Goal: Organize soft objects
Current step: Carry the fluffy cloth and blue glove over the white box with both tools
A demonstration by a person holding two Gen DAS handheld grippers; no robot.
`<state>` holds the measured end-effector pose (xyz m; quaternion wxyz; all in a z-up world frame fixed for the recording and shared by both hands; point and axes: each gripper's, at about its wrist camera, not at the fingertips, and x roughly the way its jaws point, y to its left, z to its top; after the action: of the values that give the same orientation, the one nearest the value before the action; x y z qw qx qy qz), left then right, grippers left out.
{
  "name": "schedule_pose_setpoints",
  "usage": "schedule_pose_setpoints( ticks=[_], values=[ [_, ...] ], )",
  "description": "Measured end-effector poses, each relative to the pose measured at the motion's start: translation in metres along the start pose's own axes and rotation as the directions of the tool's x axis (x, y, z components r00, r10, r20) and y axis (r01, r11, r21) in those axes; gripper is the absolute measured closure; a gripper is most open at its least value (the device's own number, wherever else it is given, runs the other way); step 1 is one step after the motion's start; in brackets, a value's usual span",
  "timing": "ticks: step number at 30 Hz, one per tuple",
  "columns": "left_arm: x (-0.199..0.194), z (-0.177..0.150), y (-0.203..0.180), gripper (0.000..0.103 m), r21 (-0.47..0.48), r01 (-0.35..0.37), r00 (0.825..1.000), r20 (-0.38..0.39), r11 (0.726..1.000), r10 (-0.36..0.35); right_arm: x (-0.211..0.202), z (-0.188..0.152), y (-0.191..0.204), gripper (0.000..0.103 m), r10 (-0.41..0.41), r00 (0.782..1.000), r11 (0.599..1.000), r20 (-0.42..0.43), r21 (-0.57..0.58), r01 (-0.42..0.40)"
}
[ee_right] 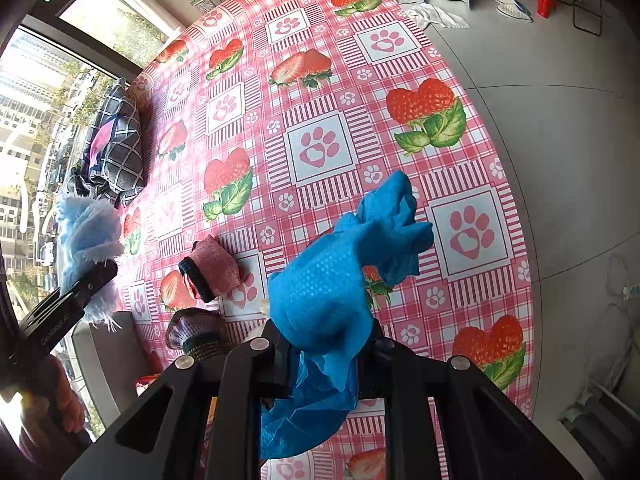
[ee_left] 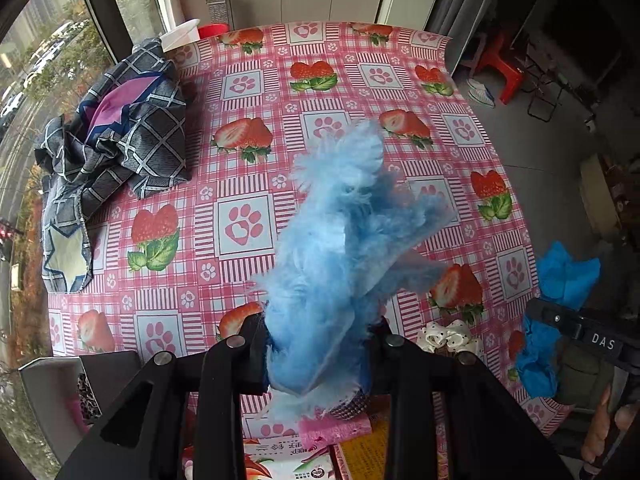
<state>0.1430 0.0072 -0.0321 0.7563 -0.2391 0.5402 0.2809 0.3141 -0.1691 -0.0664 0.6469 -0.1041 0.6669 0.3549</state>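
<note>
Left tongs (ee_left: 320,360), pointing steeply down at the worktop (ee_left: 248,184): the jaws are closed on a fluffy light-blue cloth (ee_left: 340,240), which stands out of the jaws and hides the far part of the pink strawberry-and-paw covering. Just below the tips lie a pink fuzzy item (ee_left: 336,428) and a beaded grey item (ee_left: 352,404); a white dotted bow (ee_left: 448,338) sits just right of the tips. Far to the left of the tongs, a dark checked fabric bundle (ee_left: 120,136) rests near the window edge.

Right tongs (ee_right: 324,356), likewise tilted steeply downward: the jaws are clamped tight on a bright-blue non-woven cloth (ee_right: 340,272), bunched above the tips with a loose tail hanging beneath them. To the left of the tips lie a pink knitted piece (ee_right: 216,268) with a dark cuff and a purple knitted piece (ee_right: 192,328). Farther left, the other tongs appear with the light-blue cloth, a hand (ee_right: 64,392) gripping the handle below.
</note>
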Motion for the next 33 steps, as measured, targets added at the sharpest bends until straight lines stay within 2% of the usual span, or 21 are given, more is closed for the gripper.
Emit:
schedule_pose_setpoints(
  ticks=[6, 12, 16, 21, 28, 33],
  values=[
    [-0.026, -0.011, -0.046, 0.069, 0.087, 0.06, 0.998, 0.022, 0.994, -0.062, -0.022, -0.02, -0.013, 0.083, -0.008, 0.999, 0.999, 0.033, 0.046, 0.006],
    [-0.043, -0.034, -0.089, 0.069, 0.185, 0.111, 0.993, 0.015, 0.976, -0.116, -0.046, -0.049, -0.027, 0.083, -0.041, 0.998, 0.996, 0.056, 0.08, 0.037],
    [-0.055, -0.058, -0.113, 0.069, 0.26, 0.15, 0.988, -0.007, 0.954, -0.153, -0.058, -0.073, -0.036, 0.083, -0.061, 0.996, 0.994, 0.06, 0.098, 0.055],
    [-0.072, -0.095, -0.136, 0.069, 0.362, 0.203, 0.979, -0.043, 0.91, -0.201, -0.067, -0.102, -0.045, 0.083, -0.076, 0.996, 0.99, 0.049, 0.125, 0.069],
    [-0.092, -0.148, -0.142, 0.069, 0.446, 0.272, 0.962, -0.114, 0.853, -0.248, -0.07, -0.14, -0.042, 0.083, -0.087, 0.996, 0.988, 0.022, 0.127, 0.084],
    [-0.103, -0.179, -0.121, 0.069, 0.457, 0.288, 0.958, -0.14, 0.841, -0.251, -0.064, -0.169, -0.023, 0.083, -0.082, 0.997, 0.993, -0.018, 0.085, 0.083]
  ],
)
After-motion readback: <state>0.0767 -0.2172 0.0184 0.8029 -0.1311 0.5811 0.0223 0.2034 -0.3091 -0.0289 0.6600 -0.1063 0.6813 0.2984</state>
